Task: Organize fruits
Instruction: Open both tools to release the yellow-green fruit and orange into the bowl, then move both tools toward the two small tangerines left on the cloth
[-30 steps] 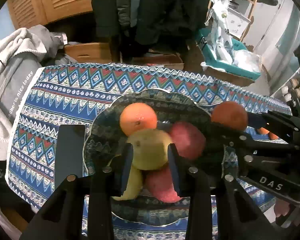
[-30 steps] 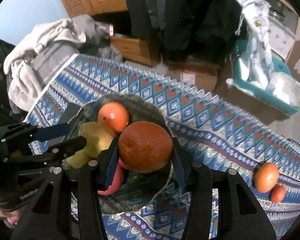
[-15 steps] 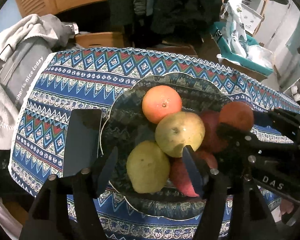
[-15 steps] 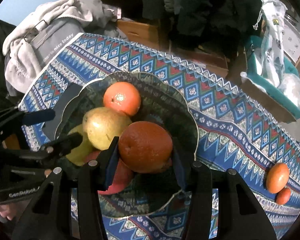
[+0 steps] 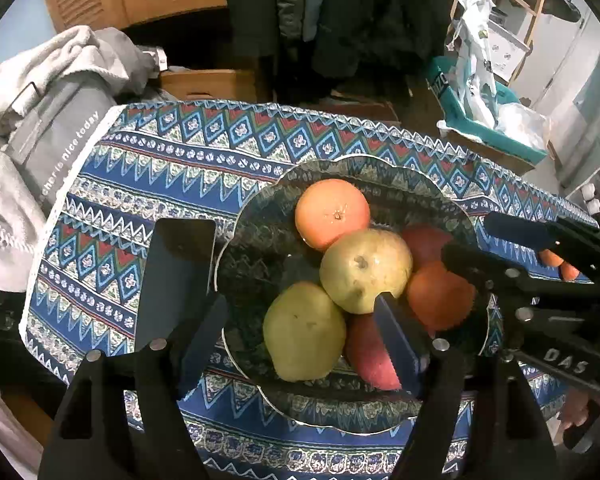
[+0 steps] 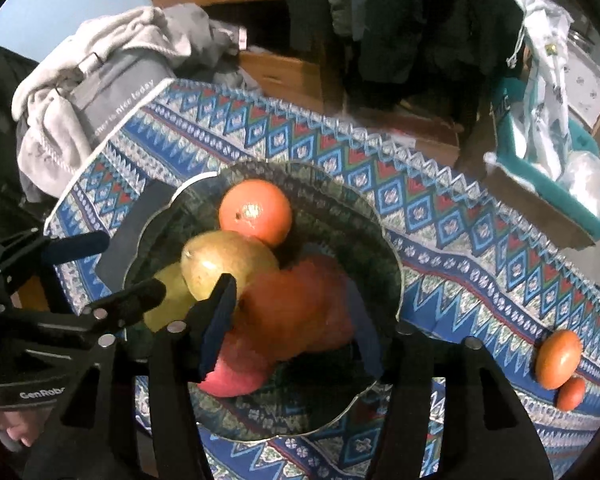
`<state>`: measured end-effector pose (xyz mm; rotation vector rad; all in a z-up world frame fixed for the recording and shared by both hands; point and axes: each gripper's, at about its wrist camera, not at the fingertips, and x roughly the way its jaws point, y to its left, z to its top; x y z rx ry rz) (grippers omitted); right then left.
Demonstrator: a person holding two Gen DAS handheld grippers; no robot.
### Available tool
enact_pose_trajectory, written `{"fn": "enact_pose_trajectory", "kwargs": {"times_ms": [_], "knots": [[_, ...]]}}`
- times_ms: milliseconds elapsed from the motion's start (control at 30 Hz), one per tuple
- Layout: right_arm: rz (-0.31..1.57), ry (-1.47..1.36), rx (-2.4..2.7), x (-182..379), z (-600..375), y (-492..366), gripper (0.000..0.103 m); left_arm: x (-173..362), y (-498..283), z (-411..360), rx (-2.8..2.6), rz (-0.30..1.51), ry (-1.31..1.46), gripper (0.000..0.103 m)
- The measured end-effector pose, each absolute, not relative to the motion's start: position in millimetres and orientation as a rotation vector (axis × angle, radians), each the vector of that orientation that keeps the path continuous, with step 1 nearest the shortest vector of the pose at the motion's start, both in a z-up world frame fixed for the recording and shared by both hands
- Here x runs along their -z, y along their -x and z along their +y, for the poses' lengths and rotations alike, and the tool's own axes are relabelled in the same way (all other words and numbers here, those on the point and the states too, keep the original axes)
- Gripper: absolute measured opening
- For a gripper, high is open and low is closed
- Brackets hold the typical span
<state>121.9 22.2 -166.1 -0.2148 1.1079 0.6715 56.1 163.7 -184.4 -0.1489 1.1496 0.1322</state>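
A patterned glass bowl [image 5: 260, 216] on the blue tablecloth holds an orange [image 5: 332, 213], two yellow-green pears [image 5: 366, 270] [image 5: 304, 330], red apples [image 5: 370, 356] and a darker orange [image 5: 440, 294]. My left gripper [image 5: 300, 332] is open and empty above the bowl's near side. My right gripper [image 6: 292, 316] is open, its jaws spread wide of the dark orange [image 6: 288, 308], which rests blurred on the fruit pile. In the right wrist view the bowl [image 6: 384, 248] also shows the orange [image 6: 256, 211] and a pear [image 6: 224, 264].
Two small oranges [image 6: 558, 358] [image 6: 571, 393] lie on the cloth right of the bowl. A dark flat slab [image 5: 176, 276] lies left of the bowl. Grey clothes [image 5: 40, 92] are piled off the table's left end. A teal box [image 5: 488, 124] stands at the far right.
My left gripper opened, let go of the pear and pulled back. My right gripper lowered the dark orange onto the pile in the bowl and opened off it.
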Motion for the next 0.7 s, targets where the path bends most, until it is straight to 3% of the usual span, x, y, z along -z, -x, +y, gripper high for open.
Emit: {"fn": "enact_pose_trajectory", "kwargs": {"times_ms": [700], "knots": [[1.023, 0.164, -0.558, 115, -56, -108, 0.064, 145, -45, 118, -0.069, 1.089, 0.109, 0.083]]}}
